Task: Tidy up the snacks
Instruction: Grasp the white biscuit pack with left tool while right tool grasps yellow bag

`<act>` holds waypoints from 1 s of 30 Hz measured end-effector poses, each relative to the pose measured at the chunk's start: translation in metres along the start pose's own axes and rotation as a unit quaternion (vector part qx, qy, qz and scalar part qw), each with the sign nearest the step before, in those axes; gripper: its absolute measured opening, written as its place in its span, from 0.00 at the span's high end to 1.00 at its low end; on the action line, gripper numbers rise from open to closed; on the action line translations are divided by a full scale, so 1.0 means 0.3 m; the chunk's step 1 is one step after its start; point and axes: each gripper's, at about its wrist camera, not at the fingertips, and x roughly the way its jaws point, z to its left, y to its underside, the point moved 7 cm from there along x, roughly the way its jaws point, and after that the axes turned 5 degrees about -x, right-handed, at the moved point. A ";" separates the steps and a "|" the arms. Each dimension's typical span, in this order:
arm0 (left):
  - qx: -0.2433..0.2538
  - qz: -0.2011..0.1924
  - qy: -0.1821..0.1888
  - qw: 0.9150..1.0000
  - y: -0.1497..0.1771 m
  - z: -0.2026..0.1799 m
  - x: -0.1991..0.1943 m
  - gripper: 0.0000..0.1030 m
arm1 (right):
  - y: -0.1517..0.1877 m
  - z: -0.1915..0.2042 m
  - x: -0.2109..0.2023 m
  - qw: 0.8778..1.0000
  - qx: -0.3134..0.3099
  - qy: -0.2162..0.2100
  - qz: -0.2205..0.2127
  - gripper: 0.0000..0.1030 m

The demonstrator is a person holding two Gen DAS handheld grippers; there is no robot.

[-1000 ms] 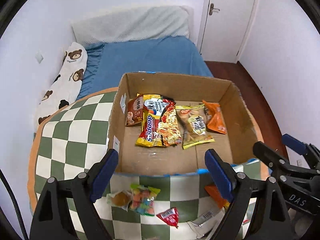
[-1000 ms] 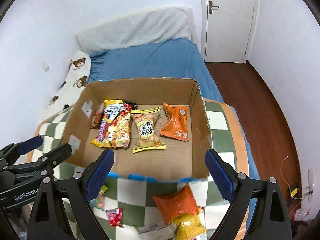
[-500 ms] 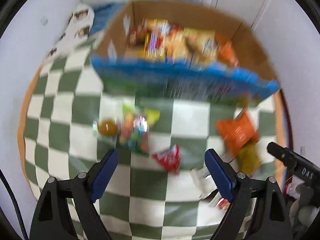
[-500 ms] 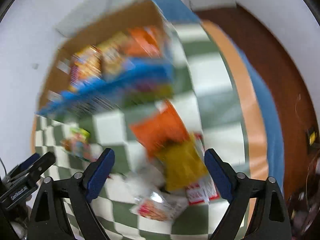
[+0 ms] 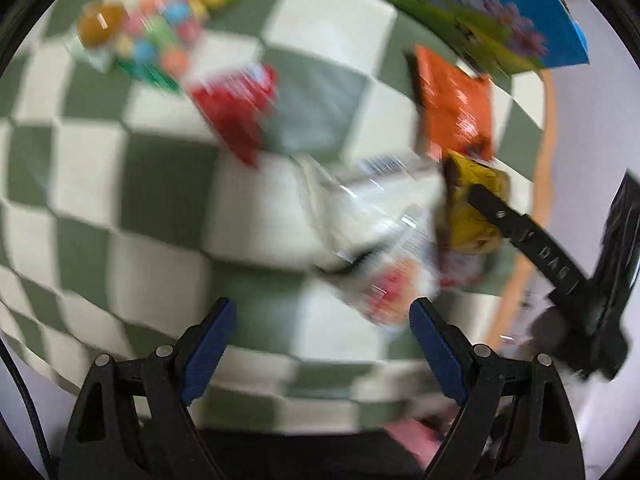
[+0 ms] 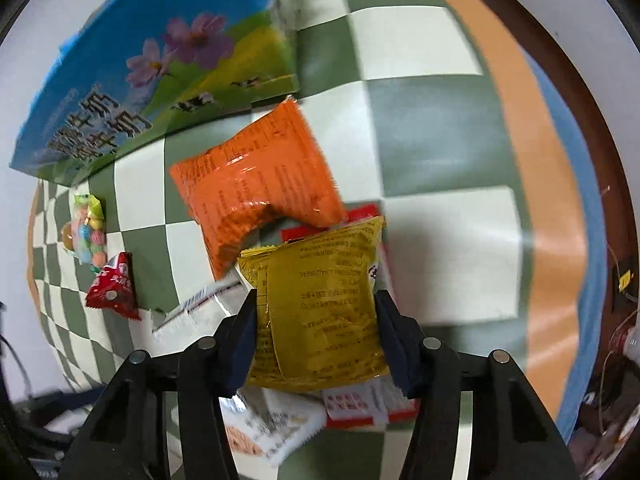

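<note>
Right gripper (image 6: 316, 328) low over the pile on the checkered cloth (image 6: 420, 128), fingers (image 6: 240, 344) closed in against both side edges of the yellow packet (image 6: 320, 308). Reads as clamped on it; packet fills the gap between the pads. Yellow packet lying on top of a red-and-white packet (image 6: 360, 404) and a clear white wrapper (image 6: 276, 428), its top edge tucked under the lower corner of the orange packet (image 6: 256, 184). Orange packet just beside the printed box wall (image 6: 160, 80), blue and green with flowers; touching or not, cannot tell.

Further left in the right wrist view: small red packet (image 6: 114, 288) and a bag of coloured candies (image 6: 88, 232), near each other, well apart from the yellow one.

Left gripper (image 5: 322, 344) hovering over the cloth (image 5: 160, 184), fingers (image 5: 208, 336) wide apart, nothing between them. Left wrist view heavily blurred. Still readable: candy bag (image 5: 160, 28) top left, red packet (image 5: 236, 112) near centre, orange packet (image 5: 456, 108) below the box wall (image 5: 520, 12), yellow packet (image 5: 472, 208) with the right gripper's finger (image 5: 520, 228) across it, clear wrapper (image 5: 360, 216) just beside. Print on the packets illegible in this view.
</note>
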 end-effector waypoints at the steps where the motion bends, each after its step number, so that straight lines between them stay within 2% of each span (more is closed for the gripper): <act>1: -0.012 0.011 0.014 1.000 0.010 -0.020 0.013 0.14 | 0.011 -0.017 -0.017 1.000 0.007 0.000 -0.004 0.44; 4: -0.046 0.047 0.049 0.997 0.021 -0.101 0.076 0.14 | 0.043 -0.079 -0.076 0.999 0.030 0.003 -0.016 0.44; 6: -0.073 0.065 0.055 0.994 0.015 -0.129 0.127 0.14 | 0.066 -0.129 -0.105 0.999 0.047 0.007 -0.024 0.44; 9: -0.118 0.088 0.043 0.988 -0.003 -0.146 0.217 0.14 | 0.099 -0.207 -0.131 0.997 0.072 0.013 -0.028 0.44; 11: -0.133 0.086 0.032 0.987 -0.011 -0.145 0.268 0.17 | 0.120 -0.246 -0.134 0.996 0.084 0.016 -0.026 0.44; 13: -0.115 0.063 0.000 0.991 -0.020 -0.130 0.282 0.37 | 0.146 -0.270 -0.135 0.995 0.093 0.016 -0.023 0.44; 14: -0.098 0.055 -0.011 0.994 -0.019 -0.129 0.286 0.38 | 0.152 -0.279 -0.143 0.995 0.095 0.016 -0.021 0.44; 16: -0.055 0.039 -0.031 0.997 -0.017 -0.130 0.276 0.47 | 0.175 -0.290 -0.144 0.995 0.095 0.015 -0.020 0.44; 18: 0.008 0.025 -0.062 0.998 -0.018 -0.144 0.255 0.47 | 0.202 -0.277 -0.129 0.995 0.095 0.010 -0.012 0.44; 20: 0.073 0.005 -0.104 0.992 -0.021 -0.149 0.230 0.48 | 0.228 -0.258 -0.108 0.995 0.098 -0.005 0.002 0.44; 22: 0.141 -0.014 -0.150 0.978 -0.022 -0.141 0.206 0.48 | 0.248 -0.237 -0.094 0.995 0.096 -0.017 0.010 0.44; 23: 0.171 -0.029 -0.178 0.969 -0.023 -0.125 0.192 0.48 | 0.258 -0.215 -0.081 0.996 0.089 -0.019 0.016 0.44; 25: 0.193 -0.038 -0.201 0.960 -0.028 -0.099 0.179 0.46 | 0.268 -0.182 -0.060 0.997 0.075 -0.021 0.027 0.43; 28: 0.178 -0.032 -0.187 0.966 -0.041 -0.067 0.189 0.43 | 0.282 -0.165 -0.030 0.996 0.081 -0.023 0.041 0.38; 30: 0.166 -0.043 -0.175 0.970 -0.049 -0.055 0.200 0.43 | 0.280 -0.152 -0.011 0.996 0.080 -0.015 0.046 0.37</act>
